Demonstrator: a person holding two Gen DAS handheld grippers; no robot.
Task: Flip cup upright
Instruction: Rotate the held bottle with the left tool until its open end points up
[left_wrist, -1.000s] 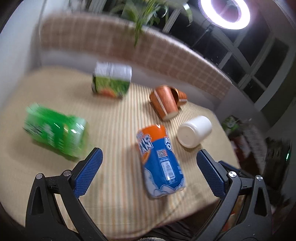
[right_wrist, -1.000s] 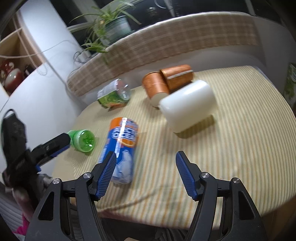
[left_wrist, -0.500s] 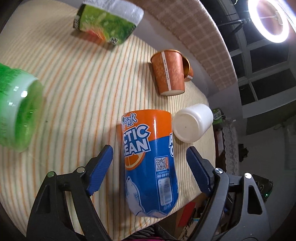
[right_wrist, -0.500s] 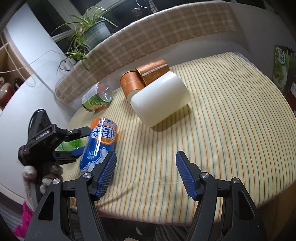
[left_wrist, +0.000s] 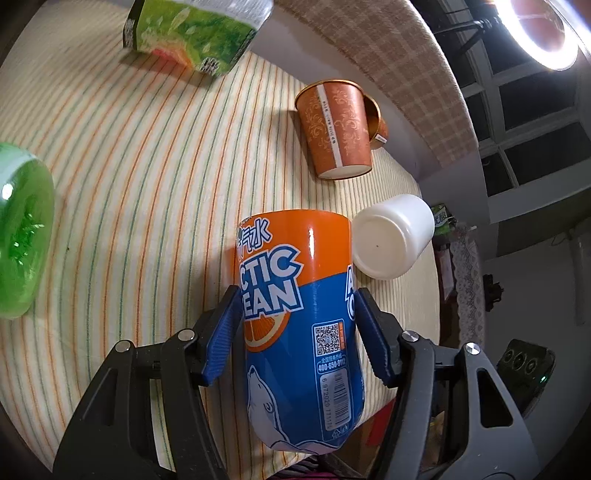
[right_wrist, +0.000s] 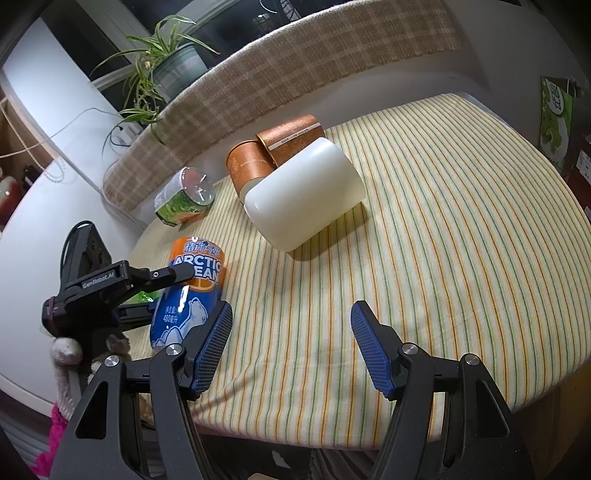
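Two views, taken in turn. From the left wrist camera, our left gripper (left_wrist: 297, 334) fills the lower half of the frame, its blue ribbed pads (left_wrist: 221, 339) pressed against both sides of a tall orange-and-blue printed plastic cup (left_wrist: 299, 325) that lies on its side at lower centre on a striped yellow tablecloth (left_wrist: 147, 184). The jaws look closed on the cup about midway along its body. To stand it well, we judge we should keep the squeeze firm, lift slightly, then swing the cup about its middle so the base lands flat. A white plastic cup (left_wrist: 391, 236) lies on its side just beside it at centre right, seemingly touching, so we should turn away from it. An orange patterned paper cup (left_wrist: 338, 131) lies at upper centre, a green printed cup (left_wrist: 192, 33) at upper left, a translucent green cup (left_wrist: 22, 232) at the left edge. The table's edge (left_wrist: 406, 391) falls away at lower right, close under the cup's near end.

From the right wrist camera, our right gripper (right_wrist: 291, 347) sits at the bottom of the frame, jaws wide apart and holding nothing. The printed cup (right_wrist: 192, 291) shows at lower left, the left gripper (right_wrist: 173, 273) clamped on it near the cloth's edge. Bare cloth spreads across the centre and right, the safer room for setting down.
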